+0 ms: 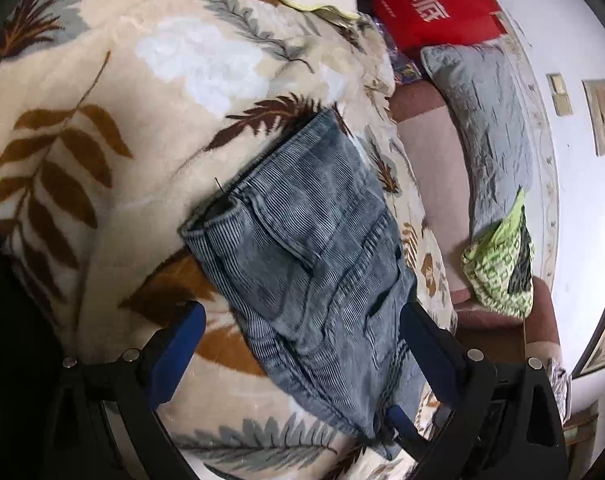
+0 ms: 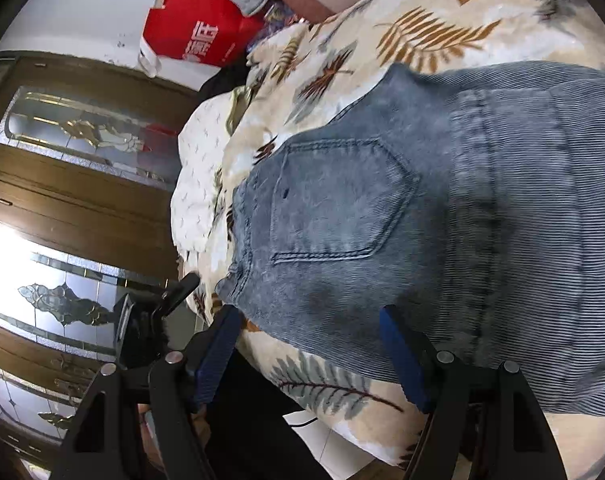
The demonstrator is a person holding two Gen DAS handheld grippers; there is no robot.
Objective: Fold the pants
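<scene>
Cream fleece with brown and grey leaves, the blanket (image 1: 102, 92) covers the bed and carries the pants (image 1: 314, 248), a blue-grey ribbed pair lying already folded into a compact bundle. From the left wrist view the hem end with its rolled cuff points away, and the bundle runs down toward the left gripper (image 1: 302, 320), whose blue-padded jaws stand wide apart on either side of the cloth without pressing it. From the right wrist view the back pocket (image 2: 342, 200) faces up at the waist end; the right gripper (image 2: 306, 320) hangs over the near edge of the pants with its jaws spread and nothing pinched between them. Beyond the bed sit a red box (image 1: 430, 4), a grey pillow (image 1: 486, 116) and a green printed bag (image 1: 498, 264); a wooden door with patterned glass (image 2: 62, 184) stands behind the right gripper
</scene>
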